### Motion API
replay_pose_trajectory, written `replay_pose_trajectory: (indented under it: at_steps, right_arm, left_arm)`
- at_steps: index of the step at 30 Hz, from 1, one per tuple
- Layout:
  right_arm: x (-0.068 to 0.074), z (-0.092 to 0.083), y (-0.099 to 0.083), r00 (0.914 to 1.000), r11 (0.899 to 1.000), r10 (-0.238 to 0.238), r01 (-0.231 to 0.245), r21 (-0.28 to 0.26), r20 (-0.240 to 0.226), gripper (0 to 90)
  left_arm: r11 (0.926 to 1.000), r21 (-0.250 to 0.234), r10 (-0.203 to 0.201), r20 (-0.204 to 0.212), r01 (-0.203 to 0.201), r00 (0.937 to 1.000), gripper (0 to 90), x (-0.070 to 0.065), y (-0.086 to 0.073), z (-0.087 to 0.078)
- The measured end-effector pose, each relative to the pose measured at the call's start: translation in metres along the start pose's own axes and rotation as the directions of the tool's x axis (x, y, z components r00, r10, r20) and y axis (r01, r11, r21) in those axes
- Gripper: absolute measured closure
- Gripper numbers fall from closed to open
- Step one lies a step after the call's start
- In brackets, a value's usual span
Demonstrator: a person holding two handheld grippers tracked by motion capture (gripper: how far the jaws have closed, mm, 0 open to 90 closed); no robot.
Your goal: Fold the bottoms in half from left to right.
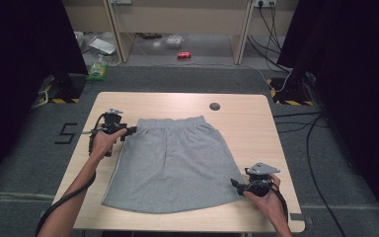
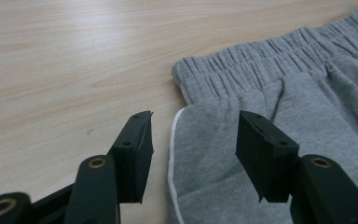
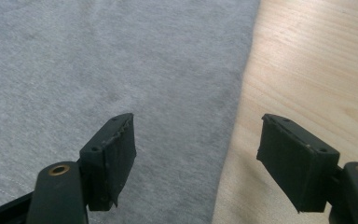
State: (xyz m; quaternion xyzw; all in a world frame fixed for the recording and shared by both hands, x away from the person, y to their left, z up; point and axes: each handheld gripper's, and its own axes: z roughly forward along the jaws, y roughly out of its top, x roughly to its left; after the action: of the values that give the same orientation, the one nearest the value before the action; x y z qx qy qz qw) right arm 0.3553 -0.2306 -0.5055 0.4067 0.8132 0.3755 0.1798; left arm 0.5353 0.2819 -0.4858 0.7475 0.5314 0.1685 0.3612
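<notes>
A grey garment with an elastic waistband (image 1: 172, 163) lies flat on the wooden table (image 1: 246, 128), waistband at the far side. My left gripper (image 1: 131, 131) is at the garment's far left corner. In the left gripper view its jaws (image 2: 193, 140) stand open, straddling the side edge with white piping (image 2: 171, 149) just below the waistband (image 2: 261, 60); the pads do not press the cloth. My right gripper (image 1: 234, 183) is at the near right corner. In the right gripper view it (image 3: 196, 140) is open, one jaw over the grey cloth (image 3: 98, 60), the other over bare wood.
A dark round disc (image 1: 215, 106) sits in the tabletop near its far edge. Beyond the table, on the floor, are a red can (image 1: 184, 55) and a green pack (image 1: 97, 69). Cables (image 1: 316, 148) run along the floor at the right.
</notes>
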Motion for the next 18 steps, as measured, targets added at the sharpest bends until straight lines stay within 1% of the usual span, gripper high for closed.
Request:
replay_pose_trajectory:
  at_steps: [6, 9, 13, 16, 18]
  right_arm:
    - [0.000, 0.001, 0.000, 1.0000, 1.000, -0.002, 0.002, 0.002, -0.002, 27.6]
    - [0.000, 0.001, 0.000, 1.0000, 1.000, -0.006, 0.006, 0.000, -0.003, 27.6]
    - [0.001, 0.002, 0.000, 1.0000, 1.000, -0.002, 0.002, 0.006, -0.009, 27.7]
    - [0.002, 0.002, 0.000, 0.9999, 1.000, -0.006, 0.006, 0.005, -0.012, 27.7]
    - [0.002, 0.003, 0.000, 0.9999, 1.000, -0.009, 0.009, 0.004, -0.014, 27.8]
  left_arm:
    - [0.9997, 0.023, 0.004, -0.001, -0.004, 1.0000, 48.1, -0.003, 0.006, 0.013]
    - [0.9996, 0.028, -0.001, -0.002, 0.001, 1.0000, 49.8, -0.004, 0.009, 0.019]
    - [0.9994, 0.032, -0.008, 0.007, 0.008, 0.9999, 51.4, -0.006, 0.015, 0.025]
    - [0.9989, 0.046, 0.010, -0.004, -0.010, 0.9999, 52.2, -0.008, 0.020, 0.029]
    - [0.9987, 0.051, 0.011, -0.010, -0.011, 0.9999, 53.3, -0.008, 0.022, 0.032]
